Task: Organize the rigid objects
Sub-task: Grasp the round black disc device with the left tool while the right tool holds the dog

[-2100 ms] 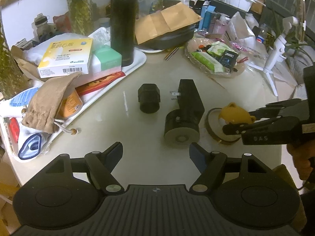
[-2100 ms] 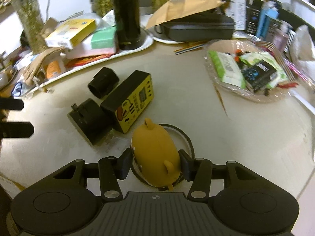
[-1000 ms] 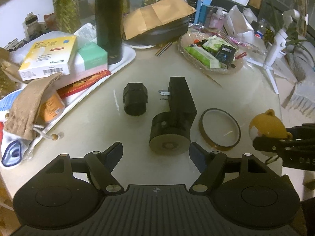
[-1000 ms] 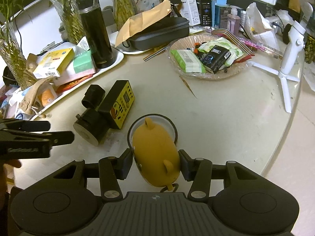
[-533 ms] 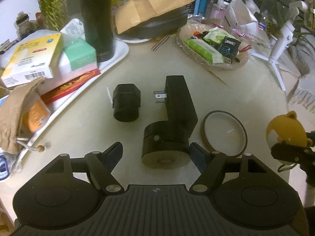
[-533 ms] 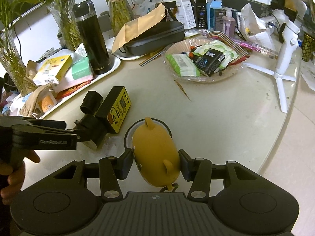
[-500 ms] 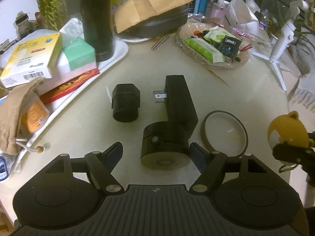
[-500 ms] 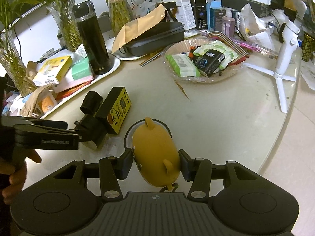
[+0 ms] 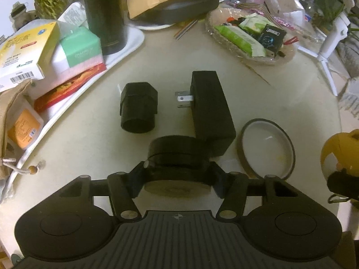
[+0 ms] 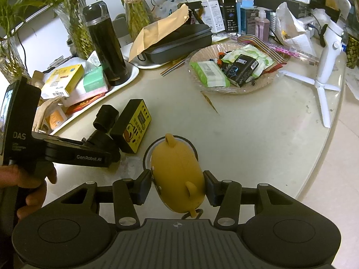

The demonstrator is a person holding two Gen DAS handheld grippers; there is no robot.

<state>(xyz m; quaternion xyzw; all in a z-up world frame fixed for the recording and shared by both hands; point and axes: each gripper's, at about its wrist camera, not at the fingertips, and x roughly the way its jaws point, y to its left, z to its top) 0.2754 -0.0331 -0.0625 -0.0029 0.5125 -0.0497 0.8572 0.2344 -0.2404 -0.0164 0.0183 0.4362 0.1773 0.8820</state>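
At the far left of the left wrist view, beyond and to the left of the fingers, a white tray (image 9: 134, 42) is loaded with a yellow box (image 9: 24, 51), a mint-green box (image 9: 80, 49) and a tall dark flask (image 9: 103, 11). Straight ahead of the left gripper (image 9: 177, 177), a small black adapter (image 9: 138, 109) lies on the beige table (image 9: 280, 94), apart from a black plug block (image 9: 211, 112) just to its right, whose metal prongs point toward the adapter. A black round puck (image 9: 177, 157) lies between the left gripper's fingers, which are closing on its sides; whether the pads already press it cannot be told for certain, though they appear to touch. Just right of the right-hand finger, a tape ring (image 9: 265, 148) lies flat on the table. In the right wrist view, the left gripper is seen at the left, held in a person's hand (image 10: 29, 186). The right gripper (image 10: 178, 187) is clamped at a narrow width on a yellow pig-shaped toy (image 10: 177, 174), which is held above the tape ring. Further ahead and to the right, a shallow dish (image 10: 202, 85) of packets and a white tripod stand (image 10: 325, 67) are seen.
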